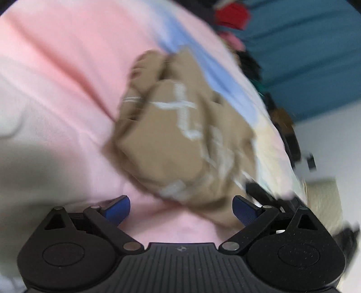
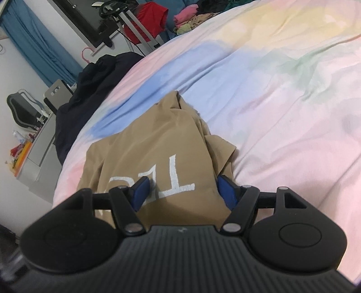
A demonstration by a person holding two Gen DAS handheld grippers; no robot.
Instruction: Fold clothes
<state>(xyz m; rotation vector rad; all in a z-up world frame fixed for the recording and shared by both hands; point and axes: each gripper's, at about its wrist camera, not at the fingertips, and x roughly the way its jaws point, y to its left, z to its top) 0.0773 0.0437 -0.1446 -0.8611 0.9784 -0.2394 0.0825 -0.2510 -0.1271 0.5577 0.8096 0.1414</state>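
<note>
The work surface is a bed (image 2: 282,94) under a pastel pink, blue and yellow sheet, with a pile of other clothes (image 2: 191,20) at its far edge. A crumpled tan shirt (image 2: 146,144) with white lettering lies on the sheet; the right gripper (image 2: 180,191) stands part open with the shirt's near fold between its blue pads, contact not confirmed, while the left gripper (image 1: 181,208) stands wide open and empty just short of the shirt (image 1: 180,135). Risk: closing on the bunched cloth may pinch several layers, and the fold would then drag crooked.
</note>
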